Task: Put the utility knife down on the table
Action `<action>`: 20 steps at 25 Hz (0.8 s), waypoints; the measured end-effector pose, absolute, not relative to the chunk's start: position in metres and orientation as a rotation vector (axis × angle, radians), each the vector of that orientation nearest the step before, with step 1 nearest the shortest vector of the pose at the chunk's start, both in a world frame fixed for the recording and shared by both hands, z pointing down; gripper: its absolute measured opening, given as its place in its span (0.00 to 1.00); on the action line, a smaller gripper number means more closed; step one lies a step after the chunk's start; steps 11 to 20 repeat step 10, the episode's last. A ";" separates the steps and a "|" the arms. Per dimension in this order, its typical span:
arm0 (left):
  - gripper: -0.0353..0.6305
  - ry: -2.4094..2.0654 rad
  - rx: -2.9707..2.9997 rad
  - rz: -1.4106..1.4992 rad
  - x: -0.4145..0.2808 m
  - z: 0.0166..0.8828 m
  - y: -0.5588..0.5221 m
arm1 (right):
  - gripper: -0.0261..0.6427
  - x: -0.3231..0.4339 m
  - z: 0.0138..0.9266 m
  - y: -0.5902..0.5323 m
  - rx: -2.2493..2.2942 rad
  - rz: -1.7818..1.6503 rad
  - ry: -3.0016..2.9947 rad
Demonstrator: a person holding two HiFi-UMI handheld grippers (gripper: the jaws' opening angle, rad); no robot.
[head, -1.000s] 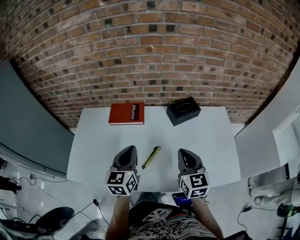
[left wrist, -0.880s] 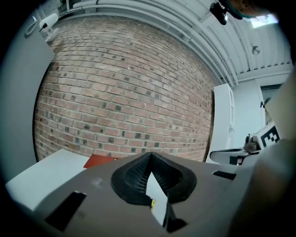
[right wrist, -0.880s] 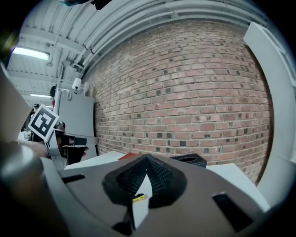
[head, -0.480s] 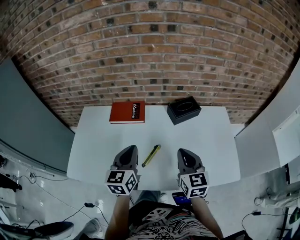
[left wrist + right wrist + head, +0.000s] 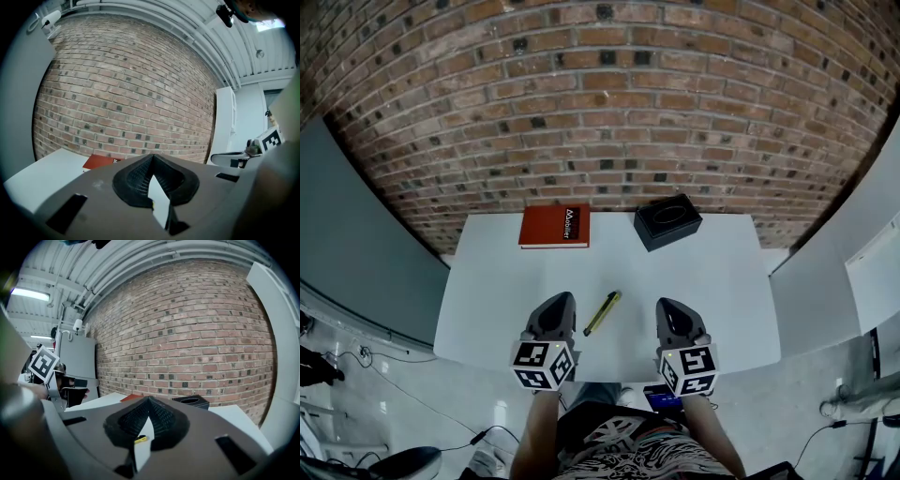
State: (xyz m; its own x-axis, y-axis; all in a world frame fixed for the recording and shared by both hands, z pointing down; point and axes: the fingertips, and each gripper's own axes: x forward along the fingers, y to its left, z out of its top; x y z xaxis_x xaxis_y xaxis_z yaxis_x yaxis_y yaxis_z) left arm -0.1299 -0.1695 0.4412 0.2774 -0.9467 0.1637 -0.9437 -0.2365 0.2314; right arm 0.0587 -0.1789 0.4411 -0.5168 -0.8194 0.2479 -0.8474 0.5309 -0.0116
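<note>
The utility knife point(image 5: 603, 313) lies flat on the white table point(image 5: 712, 272), just below the middle of the head view, between my two grippers and touching neither — so I judge the job done. My left gripper point(image 5: 560, 302) and right gripper point(image 5: 668, 307) are both closed on nothing — nothing seems left to do.

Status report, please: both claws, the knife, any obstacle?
Left claw shut, empty; right claw shut, empty. Yellow utility knife lying flat on white table, between the claws. Red book and black box at far edge, not in the way.
</note>
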 end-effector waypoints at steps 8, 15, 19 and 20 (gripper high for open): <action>0.08 -1.732 2.258 -0.013 -0.132 0.446 -0.173 | 0.04 0.059 0.444 -0.182 1.411 0.197 -2.556; 0.07 -1.731 2.255 -0.012 -0.132 0.446 -0.174 | 0.04 0.059 0.444 -0.183 1.412 0.198 -2.555; 0.07 -1.731 2.255 -0.012 -0.132 0.446 -0.174 | 0.04 0.059 0.444 -0.183 1.412 0.198 -2.555; 0.07 -1.731 2.255 -0.012 -0.132 0.446 -0.174 | 0.04 0.059 0.444 -0.183 1.412 0.198 -2.555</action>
